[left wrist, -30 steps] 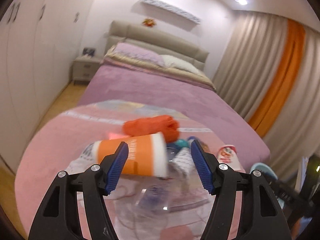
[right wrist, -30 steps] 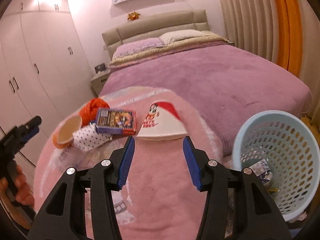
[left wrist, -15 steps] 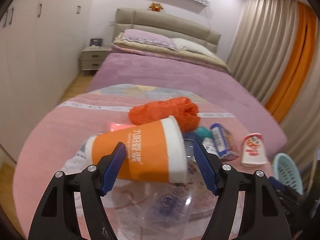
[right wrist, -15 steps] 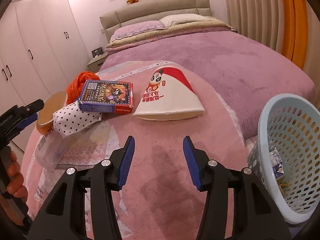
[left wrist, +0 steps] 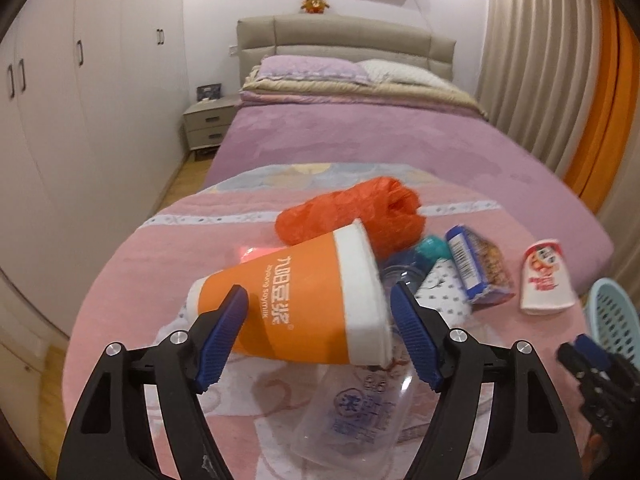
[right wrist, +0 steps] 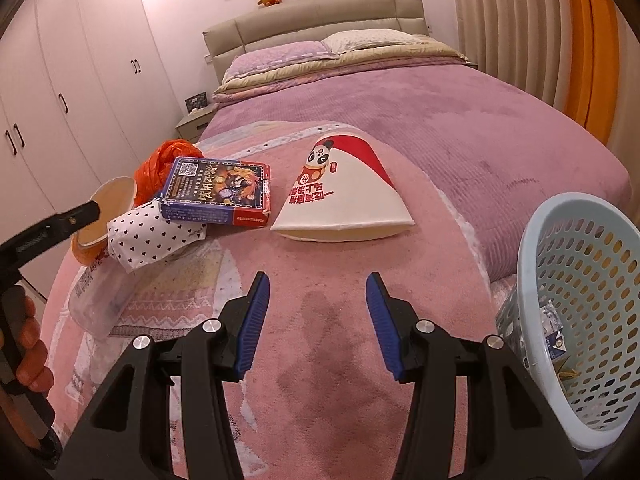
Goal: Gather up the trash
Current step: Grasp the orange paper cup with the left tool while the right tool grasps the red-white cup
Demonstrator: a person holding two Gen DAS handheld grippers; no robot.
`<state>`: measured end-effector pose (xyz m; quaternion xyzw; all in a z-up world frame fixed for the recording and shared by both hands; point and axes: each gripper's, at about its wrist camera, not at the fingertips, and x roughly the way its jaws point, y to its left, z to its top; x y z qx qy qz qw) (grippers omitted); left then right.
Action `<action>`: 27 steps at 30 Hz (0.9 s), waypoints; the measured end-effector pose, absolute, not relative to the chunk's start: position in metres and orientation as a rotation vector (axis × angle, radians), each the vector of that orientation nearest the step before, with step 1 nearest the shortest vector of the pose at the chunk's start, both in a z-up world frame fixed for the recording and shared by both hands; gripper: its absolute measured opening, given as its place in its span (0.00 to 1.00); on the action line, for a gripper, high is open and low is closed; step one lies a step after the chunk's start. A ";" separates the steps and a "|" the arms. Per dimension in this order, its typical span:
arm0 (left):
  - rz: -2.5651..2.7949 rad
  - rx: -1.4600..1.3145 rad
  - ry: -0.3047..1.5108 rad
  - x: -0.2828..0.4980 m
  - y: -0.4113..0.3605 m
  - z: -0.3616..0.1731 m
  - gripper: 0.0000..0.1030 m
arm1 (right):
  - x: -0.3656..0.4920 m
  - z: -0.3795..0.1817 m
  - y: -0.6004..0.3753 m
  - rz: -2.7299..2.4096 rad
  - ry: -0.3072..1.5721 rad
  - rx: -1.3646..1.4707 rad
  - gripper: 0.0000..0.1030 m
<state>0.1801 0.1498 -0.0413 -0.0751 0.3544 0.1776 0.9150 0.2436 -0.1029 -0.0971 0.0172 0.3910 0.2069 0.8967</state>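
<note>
Trash lies on a pink blanket [right wrist: 328, 320] at the foot of the bed. An orange paper cup [left wrist: 304, 300] lies on its side between the open fingers of my left gripper [left wrist: 320, 336], not pinched. Under it lies a clear plastic cup [left wrist: 360, 412]. Beyond are an orange plastic bag [left wrist: 352, 212], a heart-patterned pouch [right wrist: 152, 236], a blue card box [right wrist: 220, 192] and a flattened white-and-red paper cup [right wrist: 344, 196]. My right gripper [right wrist: 318, 320] is open and empty, just short of the flattened cup. A light blue basket [right wrist: 580, 320] stands at the right.
The purple bed [right wrist: 460, 120] stretches behind the blanket to a beige headboard. White wardrobes [left wrist: 80, 120] line the left wall, with a nightstand [left wrist: 208, 124] beside the bed. Curtains [left wrist: 560, 80] hang on the right. The basket holds some scraps.
My left gripper has moved forward so the orange cup now lies between its fingers. My right gripper has moved closer to the flattened cup and the basket.
</note>
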 end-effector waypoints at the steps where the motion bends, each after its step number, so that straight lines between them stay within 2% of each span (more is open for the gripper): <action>1: 0.376 -0.145 0.732 0.179 0.151 -0.042 0.61 | 0.244 -0.096 -0.103 0.432 0.809 0.034 0.46; 7: 0.383 -0.103 0.700 0.155 0.149 -0.035 0.37 | 0.250 -0.087 -0.105 0.428 0.789 0.032 0.46; 9: 0.410 -0.086 0.685 0.144 0.150 -0.034 0.34 | 0.255 -0.082 -0.109 0.421 0.783 0.044 0.46; 15: 0.443 -0.153 0.645 0.108 0.180 -0.043 0.31 | 0.283 -0.069 -0.125 0.396 0.789 0.101 0.46; 17: 0.427 -0.176 0.638 0.103 0.190 -0.047 0.31 | 0.295 -0.069 -0.125 0.394 0.804 0.108 0.55; 18: 0.413 -0.184 0.639 0.100 0.194 -0.050 0.31 | 0.302 -0.069 -0.124 0.395 0.814 0.111 0.56; 27: 0.293 -0.222 0.610 0.098 0.203 -0.067 0.31 | 0.338 -0.098 -0.113 0.439 0.926 0.154 0.60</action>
